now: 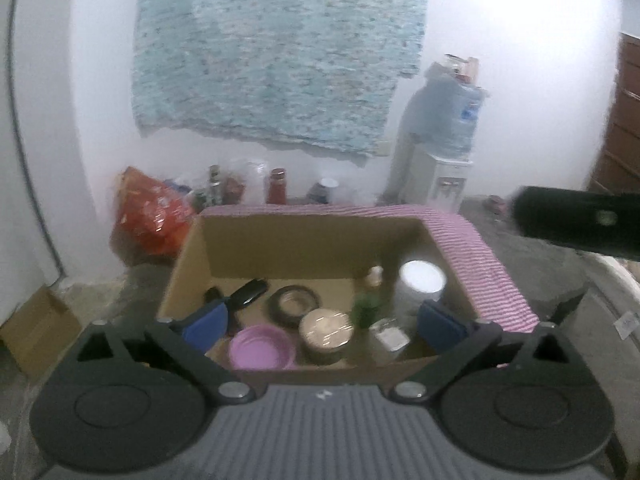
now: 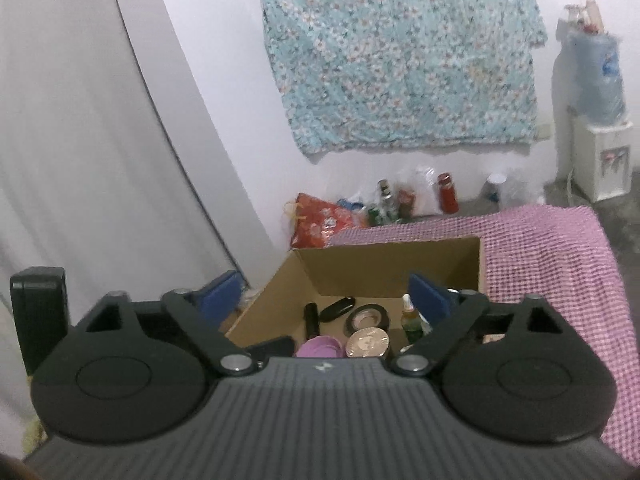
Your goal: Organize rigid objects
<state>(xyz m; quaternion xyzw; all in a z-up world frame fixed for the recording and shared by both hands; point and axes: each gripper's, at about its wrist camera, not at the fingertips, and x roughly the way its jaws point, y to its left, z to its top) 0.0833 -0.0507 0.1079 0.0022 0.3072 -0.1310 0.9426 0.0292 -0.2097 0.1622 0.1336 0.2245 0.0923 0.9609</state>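
Purple bowl half hidden behind tongs

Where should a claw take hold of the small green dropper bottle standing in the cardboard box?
Probably from straight above, closing on the pale cap and neck of the green dropper bottle. It stands upright inside the cardboard box, with the gold-lidded tin and the white jar crowding its body, so only the narrow top stands free. Both claws are open now.

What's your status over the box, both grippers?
Left gripper open, empty, above cardboard box. Right gripper open, empty, at the box's near edge. Purple bowl, tape roll, green bottle inside. Nothing blocking.
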